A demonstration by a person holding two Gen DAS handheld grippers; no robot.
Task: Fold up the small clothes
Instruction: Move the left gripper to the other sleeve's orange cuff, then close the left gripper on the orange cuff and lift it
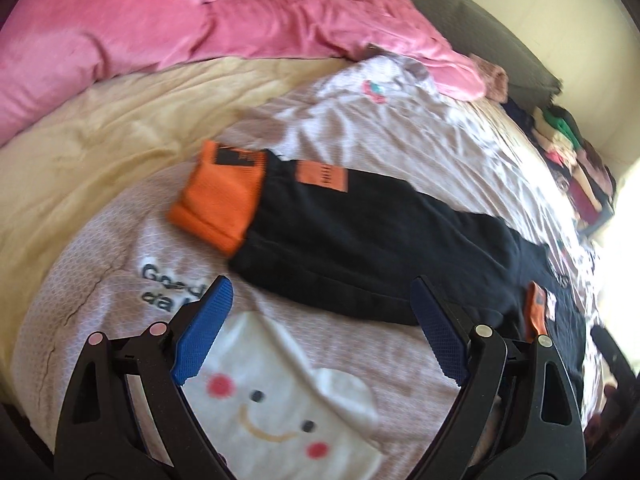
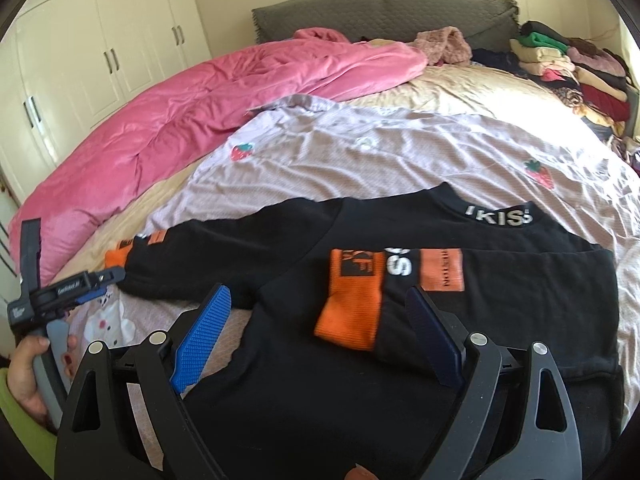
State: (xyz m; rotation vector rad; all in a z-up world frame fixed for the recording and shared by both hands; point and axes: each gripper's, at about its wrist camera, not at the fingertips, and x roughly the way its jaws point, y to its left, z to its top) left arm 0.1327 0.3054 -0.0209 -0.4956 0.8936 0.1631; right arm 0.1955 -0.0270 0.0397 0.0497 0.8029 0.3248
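Observation:
A black sweatshirt [image 2: 320,380] with orange cuffs lies flat on the lilac bedsheet [image 2: 360,152]. Its right sleeve is folded across the chest, orange cuff [image 2: 350,312] near the middle. Its left sleeve [image 1: 360,236] stretches out sideways, ending in an orange cuff [image 1: 218,196]. My left gripper [image 1: 320,320] is open and empty, hovering just in front of that outstretched sleeve. My right gripper [image 2: 318,328] is open and empty above the sweatshirt's body, close to the folded cuff. The left gripper [image 2: 76,280] also shows at the right wrist view's left edge, held by a hand.
A pink quilt [image 2: 192,92] is bunched along the bed's far left. A stack of folded clothes [image 2: 568,64] sits at the far right by the grey headboard [image 2: 380,12]. White wardrobes [image 2: 80,52] stand beyond the bed.

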